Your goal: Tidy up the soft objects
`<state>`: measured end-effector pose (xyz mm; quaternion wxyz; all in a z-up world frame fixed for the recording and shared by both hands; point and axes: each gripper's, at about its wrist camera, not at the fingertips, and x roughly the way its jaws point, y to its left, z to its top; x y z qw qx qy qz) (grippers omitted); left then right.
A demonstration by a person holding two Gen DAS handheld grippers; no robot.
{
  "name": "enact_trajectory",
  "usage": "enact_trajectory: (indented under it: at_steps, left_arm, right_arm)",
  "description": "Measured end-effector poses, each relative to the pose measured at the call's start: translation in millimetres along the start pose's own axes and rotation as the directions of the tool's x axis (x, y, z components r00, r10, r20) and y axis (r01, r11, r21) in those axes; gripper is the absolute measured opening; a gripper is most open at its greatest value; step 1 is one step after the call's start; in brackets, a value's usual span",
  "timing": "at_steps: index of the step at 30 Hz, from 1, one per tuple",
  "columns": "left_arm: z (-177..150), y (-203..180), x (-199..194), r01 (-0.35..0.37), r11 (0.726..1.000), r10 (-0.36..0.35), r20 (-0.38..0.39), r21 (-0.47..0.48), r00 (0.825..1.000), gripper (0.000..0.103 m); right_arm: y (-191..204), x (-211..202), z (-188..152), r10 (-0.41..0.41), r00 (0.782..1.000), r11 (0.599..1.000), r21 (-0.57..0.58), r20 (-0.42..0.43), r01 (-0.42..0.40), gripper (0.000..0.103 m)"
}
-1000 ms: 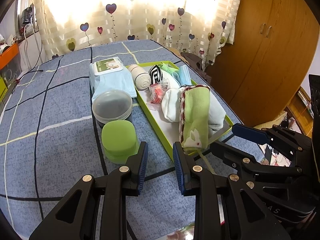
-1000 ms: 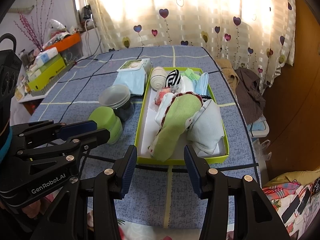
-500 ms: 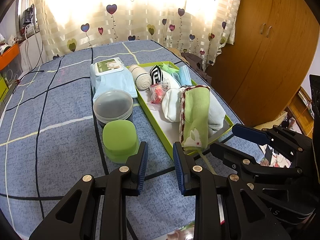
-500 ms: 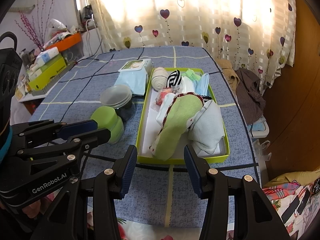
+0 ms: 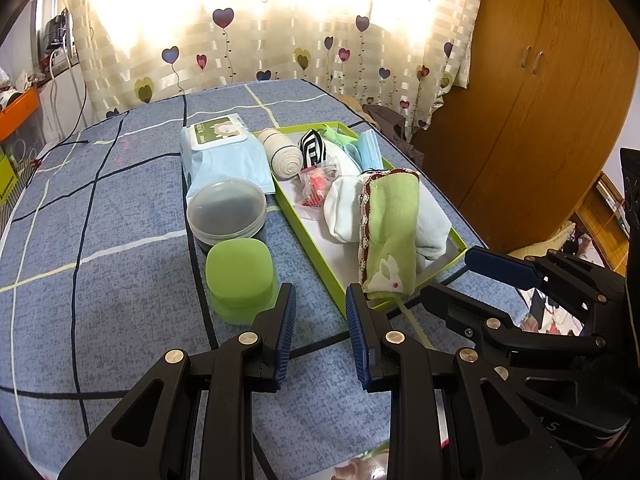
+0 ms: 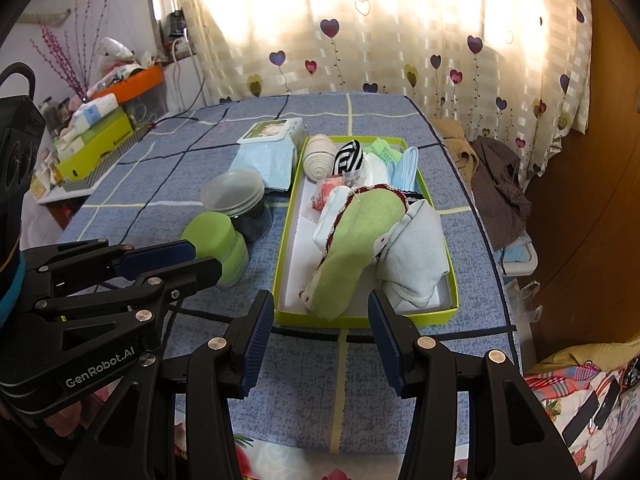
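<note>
The left black plastic tongs carry ribbed blue pads and silver screws. The right black plastic tongs match; the left tongs' side reads "GenRobot.AI".

A home bedroom: heart-print curtains, wooden wardrobe.

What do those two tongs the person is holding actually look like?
Both are black plastic frames with triangular cut-outs and silver rivets. The left tongs and right tongs each end in two fingers faced with ribbed dark-blue pads. White "GenRobot.AI" lettering marks the left one's side. A blue cuff shows at the left wrist.
</note>
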<state>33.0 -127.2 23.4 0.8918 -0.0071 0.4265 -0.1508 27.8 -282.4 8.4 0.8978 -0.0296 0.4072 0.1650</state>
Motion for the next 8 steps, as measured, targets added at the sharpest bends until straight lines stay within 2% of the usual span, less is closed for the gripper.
enact_trajectory:
  at_steps: [8]
  left_arm:
    - [1.1,-0.3,-2.2,0.002,1.0,-0.002,0.007,-0.001,1.0,0.027]
  right_arm:
    - [0.2,-0.2,0.6,0.0,1.0,1.0,0.0,0.0,0.0,0.049]
